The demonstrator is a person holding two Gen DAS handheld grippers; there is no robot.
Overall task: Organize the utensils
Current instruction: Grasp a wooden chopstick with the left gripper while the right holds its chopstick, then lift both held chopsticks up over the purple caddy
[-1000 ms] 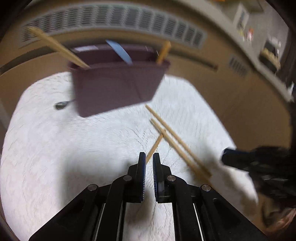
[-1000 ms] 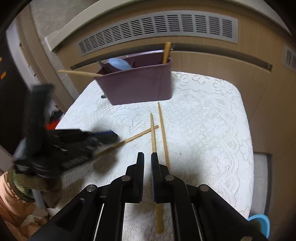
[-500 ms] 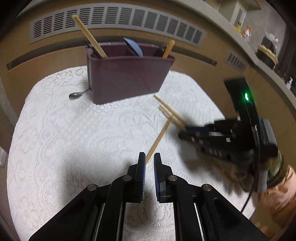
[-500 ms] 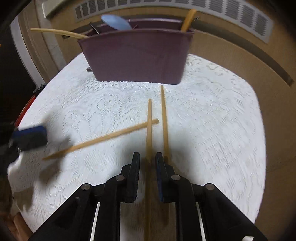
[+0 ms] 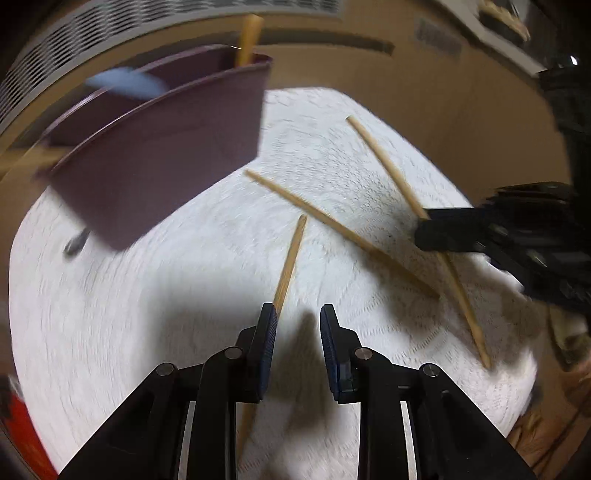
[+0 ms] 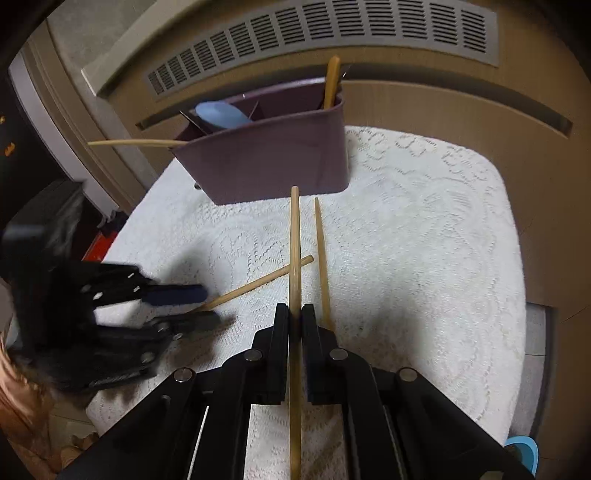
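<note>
tan wall (image 6: 461, 122), slatted vent (image 6: 332, 29)

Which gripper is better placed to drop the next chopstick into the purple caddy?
Right. The right gripper is already shut on a chopstick pointing toward the purple caddy. The left gripper is only opening beside the angled chopstick, not gripping it.

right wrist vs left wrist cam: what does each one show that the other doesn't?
Right wrist only: the right gripper seen from behind, shut on a chopstick that runs between its fingers; a blue object at bottom right.

Left wrist only: the left gripper, jaws opening, with the angled chopstick at its left finger, not pinched; a spoon bowl beside the holder.

Both: purple utensil holder, white lace cloth, three loose chopsticks, vent grille.
</note>
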